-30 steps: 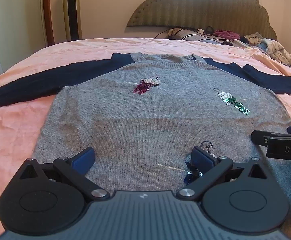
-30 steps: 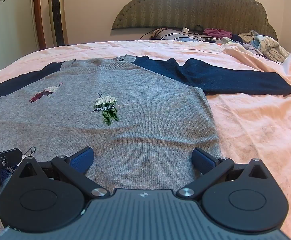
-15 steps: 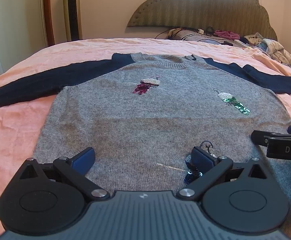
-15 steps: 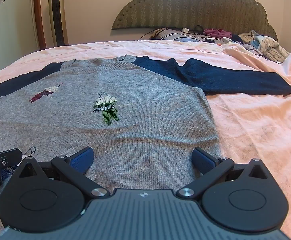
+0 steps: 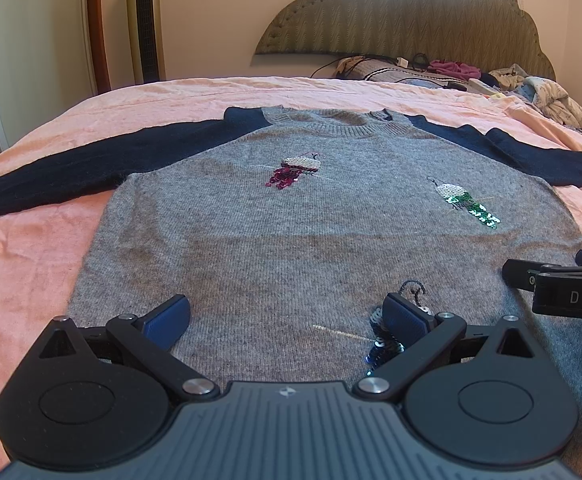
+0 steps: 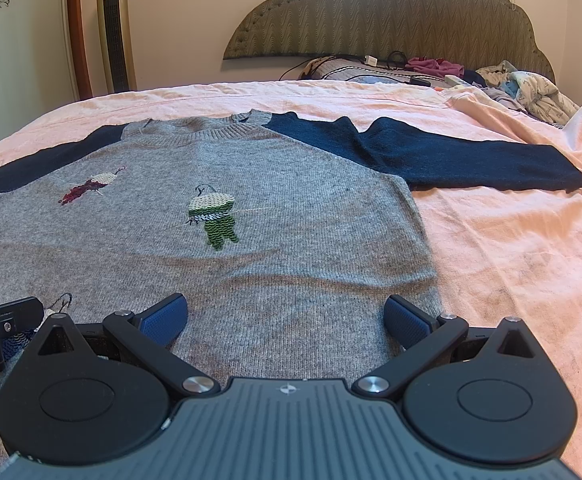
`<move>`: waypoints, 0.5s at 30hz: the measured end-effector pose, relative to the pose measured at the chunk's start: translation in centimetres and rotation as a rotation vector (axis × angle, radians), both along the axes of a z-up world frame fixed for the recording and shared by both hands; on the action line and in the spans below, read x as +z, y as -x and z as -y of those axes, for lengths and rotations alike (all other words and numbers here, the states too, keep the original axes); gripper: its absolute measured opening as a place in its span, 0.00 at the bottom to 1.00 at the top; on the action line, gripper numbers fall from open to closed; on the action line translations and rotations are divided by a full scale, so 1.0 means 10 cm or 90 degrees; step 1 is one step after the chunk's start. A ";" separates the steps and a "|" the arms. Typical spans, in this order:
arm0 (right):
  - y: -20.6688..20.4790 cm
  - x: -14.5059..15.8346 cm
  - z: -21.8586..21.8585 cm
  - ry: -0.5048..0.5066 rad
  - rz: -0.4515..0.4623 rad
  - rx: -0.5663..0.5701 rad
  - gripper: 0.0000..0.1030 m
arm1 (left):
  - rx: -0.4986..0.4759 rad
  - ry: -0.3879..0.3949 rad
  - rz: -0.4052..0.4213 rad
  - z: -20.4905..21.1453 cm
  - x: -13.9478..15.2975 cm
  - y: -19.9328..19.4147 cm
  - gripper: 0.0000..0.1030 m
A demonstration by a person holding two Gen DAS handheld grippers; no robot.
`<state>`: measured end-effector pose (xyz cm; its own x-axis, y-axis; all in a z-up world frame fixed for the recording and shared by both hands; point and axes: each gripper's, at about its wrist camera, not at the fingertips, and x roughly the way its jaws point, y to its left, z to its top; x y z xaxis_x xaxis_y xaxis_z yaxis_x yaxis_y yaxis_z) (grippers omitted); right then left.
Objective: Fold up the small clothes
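A small grey sweater (image 5: 291, 232) with navy sleeves and sequin birds lies flat, front up, on the pink bedsheet (image 5: 23, 272); it also shows in the right wrist view (image 6: 275, 248). Both sleeves are spread sideways: the left sleeve (image 5: 75, 168) and the right sleeve (image 6: 451, 156). My left gripper (image 5: 287, 318) is open and empty just above the sweater's lower hem, left of centre. My right gripper (image 6: 287, 316) is open and empty above the hem's right part. Each gripper shows at the edge of the other's view.
A padded headboard (image 6: 391, 12) stands at the far end, with a pile of loose clothes and cables (image 6: 523, 88) below it on the right. A tower fan (image 6: 115, 28) stands by the wall at the left. Pink sheet lies on both sides of the sweater.
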<state>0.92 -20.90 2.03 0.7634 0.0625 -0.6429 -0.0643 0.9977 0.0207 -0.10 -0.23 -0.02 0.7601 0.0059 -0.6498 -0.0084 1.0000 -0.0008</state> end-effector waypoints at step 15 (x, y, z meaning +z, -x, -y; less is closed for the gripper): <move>0.00 0.00 0.00 0.000 0.000 0.000 1.00 | 0.001 0.006 0.001 -0.06 0.00 0.00 1.00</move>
